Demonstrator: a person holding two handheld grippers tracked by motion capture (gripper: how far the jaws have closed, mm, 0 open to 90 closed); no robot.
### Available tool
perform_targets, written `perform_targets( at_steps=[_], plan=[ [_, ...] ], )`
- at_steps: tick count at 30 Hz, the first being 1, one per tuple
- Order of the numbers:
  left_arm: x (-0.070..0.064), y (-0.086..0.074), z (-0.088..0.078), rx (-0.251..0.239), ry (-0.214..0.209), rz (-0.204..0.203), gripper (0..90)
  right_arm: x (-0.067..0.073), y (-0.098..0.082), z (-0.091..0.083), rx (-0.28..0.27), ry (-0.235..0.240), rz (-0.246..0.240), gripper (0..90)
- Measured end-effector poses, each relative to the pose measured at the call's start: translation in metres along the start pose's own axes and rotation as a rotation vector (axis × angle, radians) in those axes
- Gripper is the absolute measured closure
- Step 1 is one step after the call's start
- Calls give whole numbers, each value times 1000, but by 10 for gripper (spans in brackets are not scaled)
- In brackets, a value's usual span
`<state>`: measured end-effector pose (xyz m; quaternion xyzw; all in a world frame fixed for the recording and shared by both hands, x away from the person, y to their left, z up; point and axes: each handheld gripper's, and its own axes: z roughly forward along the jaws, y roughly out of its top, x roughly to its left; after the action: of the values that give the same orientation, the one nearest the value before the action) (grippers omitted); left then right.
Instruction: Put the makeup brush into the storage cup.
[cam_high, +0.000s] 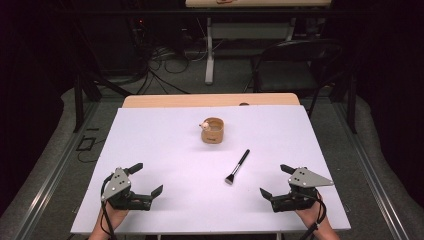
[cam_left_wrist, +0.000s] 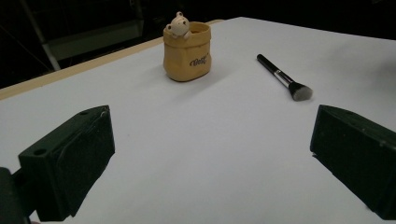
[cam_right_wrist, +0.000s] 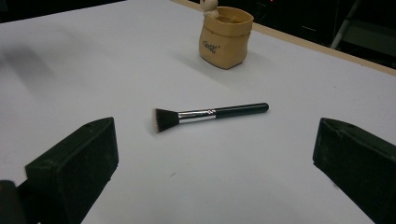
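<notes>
— Is there any writing to read here?

— Just one spot. The tan sack-shaped pot (cam_left_wrist: 187, 51) has a short dark word in cursive on its front, upper middle of the left gripper view. It looks like four letters, perhaps "Gott" or "Gutt"; I can't read it surely.

— Does it show elsewhere?

— In the right gripper view the same dark word sits on the pot's side (cam_right_wrist: 225, 37), top of the frame, slanted and just as unclear. In the high view it is only a dark smudge on the pot (cam_high: 212, 132).

— Anything on the brush?

— The makeup brush (cam_right_wrist: 210, 114) bears no legible print.
</notes>
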<state>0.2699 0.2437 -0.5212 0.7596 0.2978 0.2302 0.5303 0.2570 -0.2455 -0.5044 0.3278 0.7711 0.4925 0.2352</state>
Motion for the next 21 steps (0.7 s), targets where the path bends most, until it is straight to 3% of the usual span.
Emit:
perform_targets(
  at_steps=[21],
  plan=[
    [-1,2,11,7,-29,15,0,1,1,3,0,12,-8,0]
  ],
)
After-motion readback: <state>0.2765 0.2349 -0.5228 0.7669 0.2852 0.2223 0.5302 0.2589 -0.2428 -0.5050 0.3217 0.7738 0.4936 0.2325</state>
